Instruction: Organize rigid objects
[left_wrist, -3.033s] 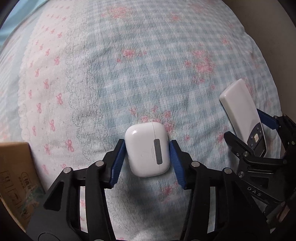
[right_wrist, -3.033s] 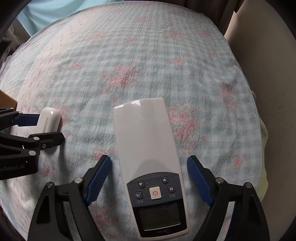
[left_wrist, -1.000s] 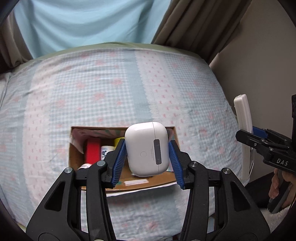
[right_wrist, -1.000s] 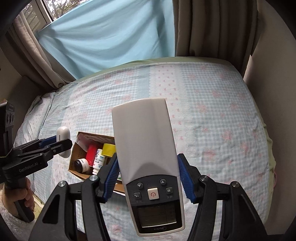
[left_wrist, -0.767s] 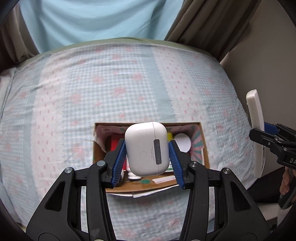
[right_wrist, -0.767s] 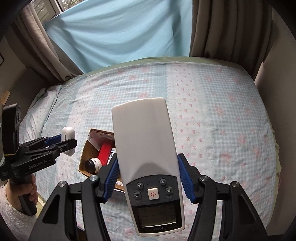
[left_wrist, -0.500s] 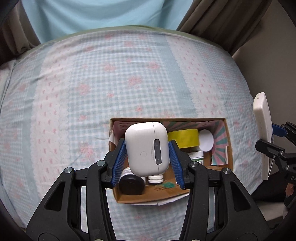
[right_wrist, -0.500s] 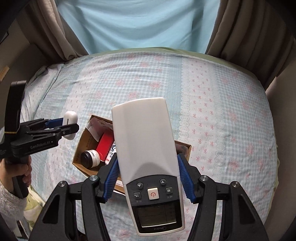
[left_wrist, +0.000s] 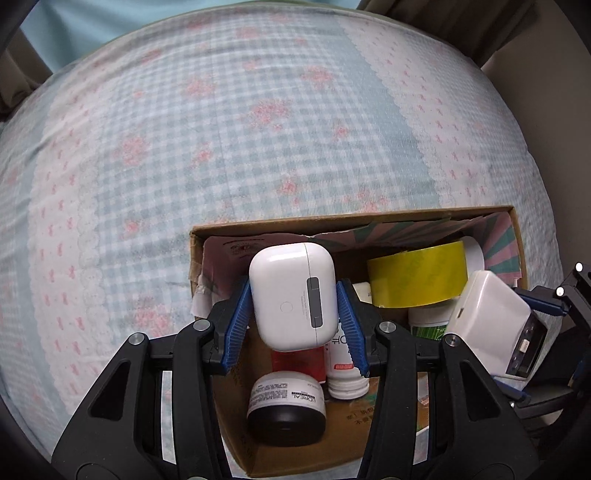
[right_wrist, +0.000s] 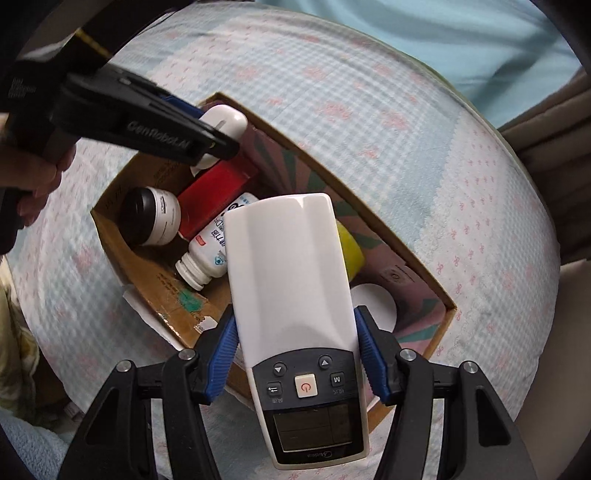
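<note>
Brown cardboard makes the box (left_wrist: 388, 218) that sits on the checked blanket (left_wrist: 221, 129). The left gripper (left_wrist: 293, 325) squeezes a white earbud case (left_wrist: 291, 295) and holds it over the left end of the box. The right gripper (right_wrist: 293, 350) squeezes a white remote (right_wrist: 291, 280) over the right end. Inside lie a yellow tape roll (left_wrist: 417, 273), a red box (right_wrist: 216, 192), a white bottle (right_wrist: 207, 254) and a black-lidded jar (right_wrist: 151, 216). A good way would be to lower each thing slowly into a free spot, the long remote lying flat, and only then let go, so nothing bumps or tips.
</note>
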